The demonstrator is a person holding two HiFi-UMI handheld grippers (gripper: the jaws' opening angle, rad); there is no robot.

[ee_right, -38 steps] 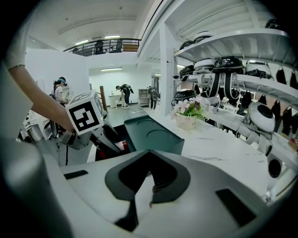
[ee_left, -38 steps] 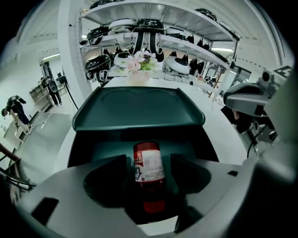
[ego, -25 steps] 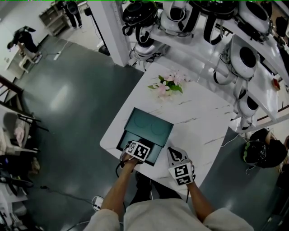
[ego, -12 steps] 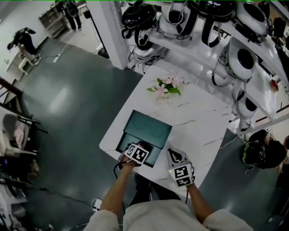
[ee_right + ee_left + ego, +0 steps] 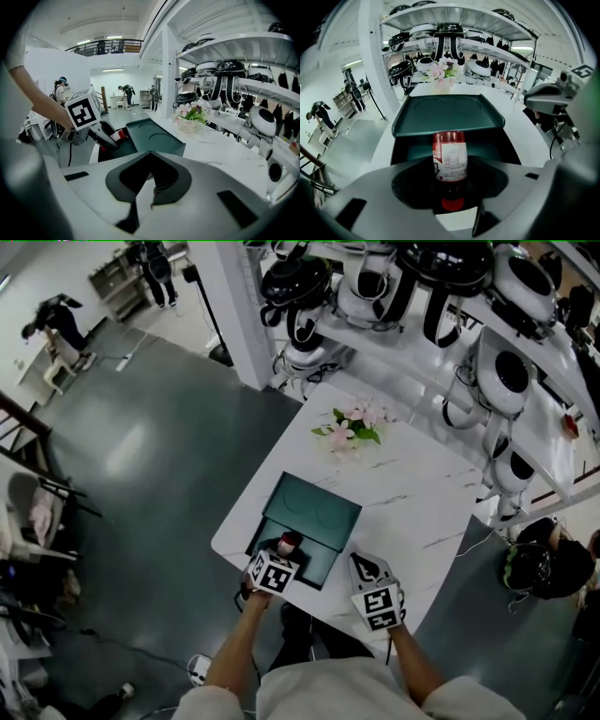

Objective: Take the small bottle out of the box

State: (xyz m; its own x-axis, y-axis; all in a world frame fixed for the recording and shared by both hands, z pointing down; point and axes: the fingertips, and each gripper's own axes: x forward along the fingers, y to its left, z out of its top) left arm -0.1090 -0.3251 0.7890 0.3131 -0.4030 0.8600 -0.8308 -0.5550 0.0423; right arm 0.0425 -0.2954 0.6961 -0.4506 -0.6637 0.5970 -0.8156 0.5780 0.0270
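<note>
1. The left gripper [image 5: 283, 553] is gripping the small dark-red round bottle [image 5: 450, 159] with a white paper label and a red cap. Its jaws have just been closing and are now standing partly apart, pressing on the bottle's sides.
2. The bottle is hanging tilted over the dark inside of the open dark-teal rectangular box [image 5: 324, 570]. The box's lid is lying back toward 12 o'clock.
3. The lift-out seems to be under way. It is probably best done by raising the bottle straight up until it clears the box's near wall, then carrying it aside.
4. The bottle's body is looking smooth and glossy, so steady squeeze on the papery label is likely helping against slipping or swivelling.
5. The right gripper [image 5: 364, 568] is sitting closed and empty on the white marble-patterned table [image 5: 412, 484], at 3 o'clock of the box.
6. The box is looking rigid and matt, with two round recesses moulded into its lid.
</note>
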